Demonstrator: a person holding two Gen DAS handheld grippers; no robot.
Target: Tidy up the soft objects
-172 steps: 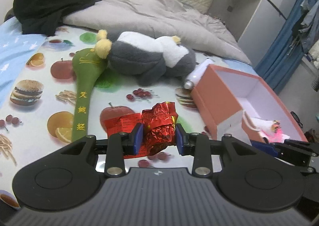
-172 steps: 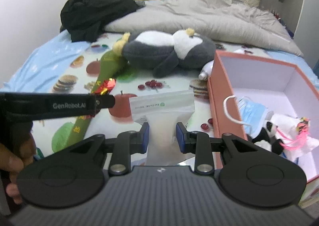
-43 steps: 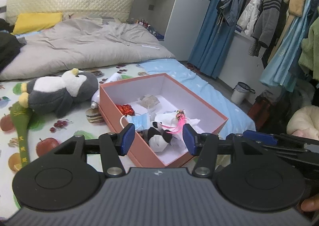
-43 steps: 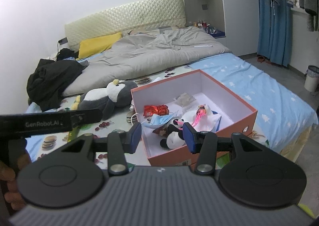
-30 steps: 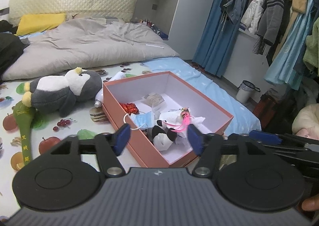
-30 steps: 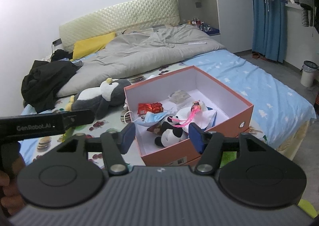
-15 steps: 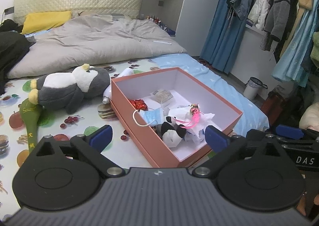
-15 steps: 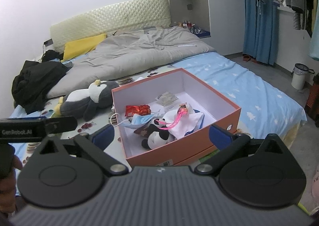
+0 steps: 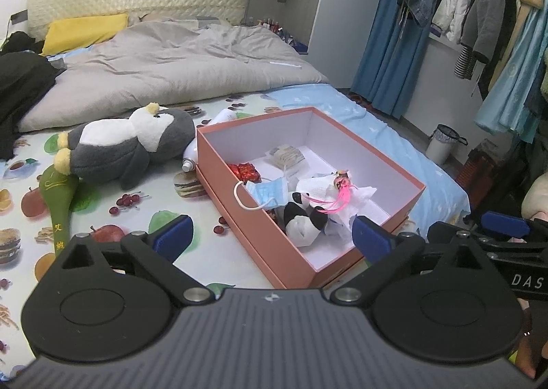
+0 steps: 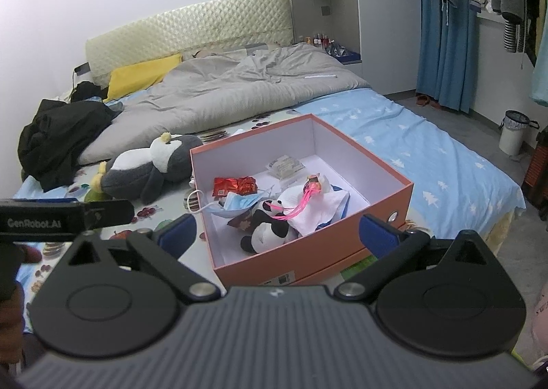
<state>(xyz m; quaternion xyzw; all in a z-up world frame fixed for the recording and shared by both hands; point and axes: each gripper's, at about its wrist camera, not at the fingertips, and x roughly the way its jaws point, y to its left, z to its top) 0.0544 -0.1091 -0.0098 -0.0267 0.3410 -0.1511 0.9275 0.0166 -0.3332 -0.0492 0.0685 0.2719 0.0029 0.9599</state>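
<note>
An orange box (image 9: pixel 260 231) (image 10: pixel 328 245) sits on the bed. It holds a red foil packet (image 9: pixel 245 171) (image 10: pixel 236 185), a blue face mask (image 9: pixel 267 190) (image 10: pixel 241 202), a small panda plush (image 9: pixel 303 221) (image 10: pixel 267 233), a white item with pink tassels (image 9: pixel 339 190) (image 10: pixel 308 197) and a small clear bag (image 9: pixel 286 156) (image 10: pixel 286 164). A grey and white penguin plush (image 9: pixel 126 145) (image 10: pixel 147 169) and a green padded stick (image 9: pixel 58 197) lie left of the box. My left gripper (image 9: pixel 270 234) is open wide and empty, held back above the box's near corner. My right gripper (image 10: pixel 277 233) is open wide and empty, held in front of the box.
A white bottle (image 9: pixel 205 145) lies between the penguin and the box. A grey duvet (image 9: pixel 171 70), a yellow pillow (image 9: pixel 82 31) and black clothes (image 10: pixel 58 135) lie at the bed's head. Hanging clothes (image 9: pixel 486 12) and a white bin (image 9: pixel 443 144) stand at the right.
Both grippers let go of their items, now in the box, and drew back from the bed. Over the last second both jaws opened wide.
</note>
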